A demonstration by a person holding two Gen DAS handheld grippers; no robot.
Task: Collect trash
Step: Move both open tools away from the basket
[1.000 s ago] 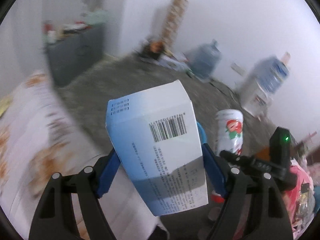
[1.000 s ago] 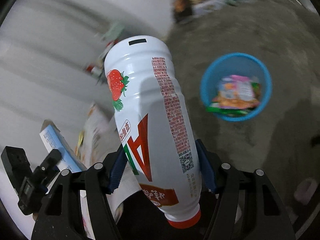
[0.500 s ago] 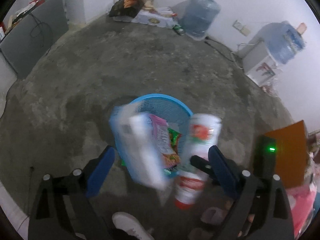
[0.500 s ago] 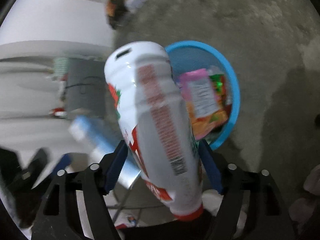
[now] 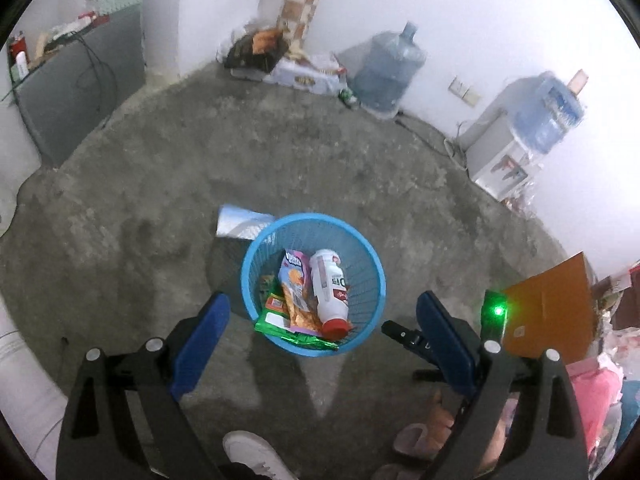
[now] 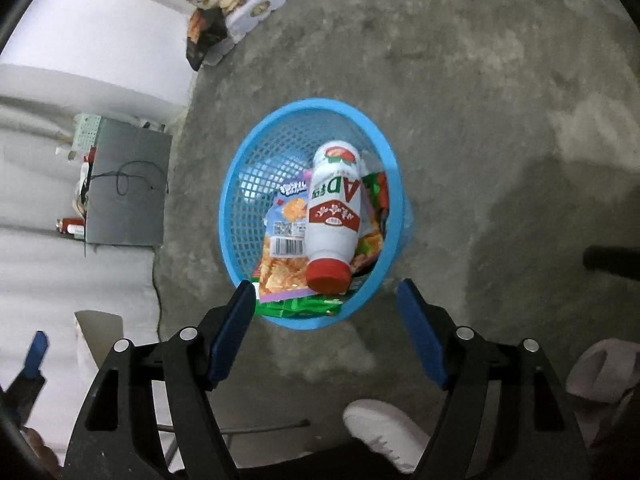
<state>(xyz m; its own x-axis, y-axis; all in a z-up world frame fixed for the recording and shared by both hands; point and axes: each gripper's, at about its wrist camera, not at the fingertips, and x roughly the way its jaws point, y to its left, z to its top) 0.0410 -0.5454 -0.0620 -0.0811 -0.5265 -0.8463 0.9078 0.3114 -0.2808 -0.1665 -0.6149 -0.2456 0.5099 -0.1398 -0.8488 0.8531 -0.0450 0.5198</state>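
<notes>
**Left wrist view: box on the floor behind the bin**

Left wrist view shows your left tongs (image 5: 320,332) spread wide with nothing between them; the blue bin (image 5: 370,264) stands on the floor (image 5: 160,184) below, and the white-blue box (image 5: 244,222) lies outside it, touching the far rim; that box is the thing to fetch. It looks like a light, stiff carton with smooth, slippery faces; too hard a squeeze would probably dent it; take it across the two broad faces near the middle, not by a corner, so it cannot pivot out.

Right tongs (image 6: 326,332) are released too, empty, above the bin's near edge; the bottle (image 6: 334,216) lies inside on the snack bags (image 6: 280,240), red cap toward you; it needs nothing more. The bags are thin and crinkly; one green wrapper (image 5: 294,330) hangs over the near rim, so pinch it flat if it slides out.
</notes>
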